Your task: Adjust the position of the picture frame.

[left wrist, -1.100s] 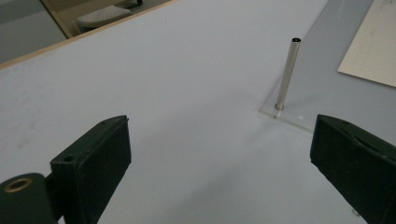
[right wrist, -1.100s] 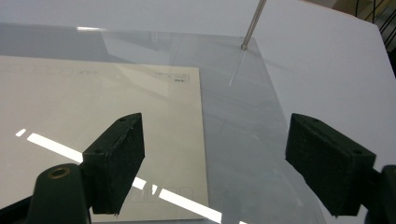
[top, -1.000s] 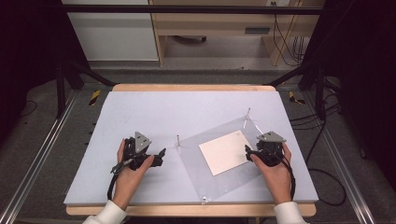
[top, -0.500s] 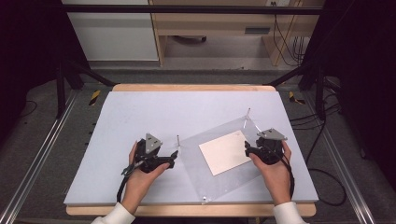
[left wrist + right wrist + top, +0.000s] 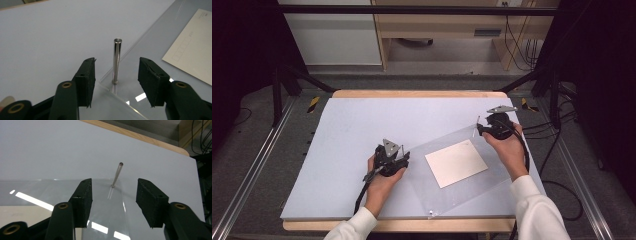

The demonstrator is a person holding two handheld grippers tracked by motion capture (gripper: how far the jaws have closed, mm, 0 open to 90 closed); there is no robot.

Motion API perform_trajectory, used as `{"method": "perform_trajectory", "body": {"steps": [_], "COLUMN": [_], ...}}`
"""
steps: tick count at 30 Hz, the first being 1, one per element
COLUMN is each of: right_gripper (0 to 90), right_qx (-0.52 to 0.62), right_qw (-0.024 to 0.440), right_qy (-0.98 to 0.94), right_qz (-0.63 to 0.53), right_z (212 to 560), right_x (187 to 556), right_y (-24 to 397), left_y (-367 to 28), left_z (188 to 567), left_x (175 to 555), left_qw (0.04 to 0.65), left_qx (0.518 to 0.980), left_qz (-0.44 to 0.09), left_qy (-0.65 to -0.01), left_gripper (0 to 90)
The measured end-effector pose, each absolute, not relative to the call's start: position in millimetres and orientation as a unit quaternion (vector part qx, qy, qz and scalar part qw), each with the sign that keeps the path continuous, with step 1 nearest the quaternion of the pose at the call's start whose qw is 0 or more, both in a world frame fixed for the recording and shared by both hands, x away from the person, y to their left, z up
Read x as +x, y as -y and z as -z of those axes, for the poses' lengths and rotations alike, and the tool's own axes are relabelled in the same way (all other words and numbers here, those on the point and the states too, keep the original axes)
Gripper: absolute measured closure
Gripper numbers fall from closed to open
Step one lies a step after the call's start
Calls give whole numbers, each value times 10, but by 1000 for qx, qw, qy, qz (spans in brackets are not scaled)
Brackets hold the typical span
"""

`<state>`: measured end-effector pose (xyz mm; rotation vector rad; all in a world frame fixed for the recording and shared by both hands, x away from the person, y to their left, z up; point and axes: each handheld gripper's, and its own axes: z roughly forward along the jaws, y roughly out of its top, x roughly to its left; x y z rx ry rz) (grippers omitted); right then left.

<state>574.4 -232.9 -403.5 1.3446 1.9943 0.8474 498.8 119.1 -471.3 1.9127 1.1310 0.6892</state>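
Roughly, stage: both tools lined up on the corner pins of the clear sheet, nothing gripped yet.
Clear sheet (image 5: pixel 452 175): flat on the counter, right of centre toward the near edge, turned at an angle; a pale card (image 5: pixel 456 162) lies at its middle, above or under it I cannot tell.
Left pin (image 5: pixel 116 61): upright at the sheet's left corner, standing between the left tool's jaws, touching neither.
Right pin (image 5: pixel 116 175): thin, leaning a little, at the sheet's far-right corner, just ahead of the right tool's jaws.
Left tool (image 5: pixel 401 157): spread wide, at the sheet's left corner.
Right tool (image 5: pixel 480 129): spread wide, near the counter's right edge.
Done: approach, as far as it looks.
Left: squeeze on each pin, then lift or shift the sheet, judging by the setup.
Change vs earlier: left tool has moved in from the left to the pin; right tool has gone from beside the card out to the far-right corner; sheet and card unmoved.
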Motion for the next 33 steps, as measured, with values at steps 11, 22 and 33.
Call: {"method": "perform_trajectory", "body": {"steps": [11,22,33], "right_gripper": [580,674,727], "right_qx": [527,548,547], "right_qw": [278,259,257], "right_qy": [-729,-719,-718], "right_qz": [-337,-340,-345], "right_z": [4526,4708,4739], "right_x": [6062,6315,6349], "right_y": [2384,2373,2381], "left_y": [-1129,-1151,-1155], "left_z": [4752,4756,4754], "left_x": [5096,5132,5136], "left_qw": [391,390,391], "left_qx": [758,761,761], "left_qz": [-269,-264,-261], "left_qy": [-448,-446,-447], "left_gripper": [747,840,841]}}
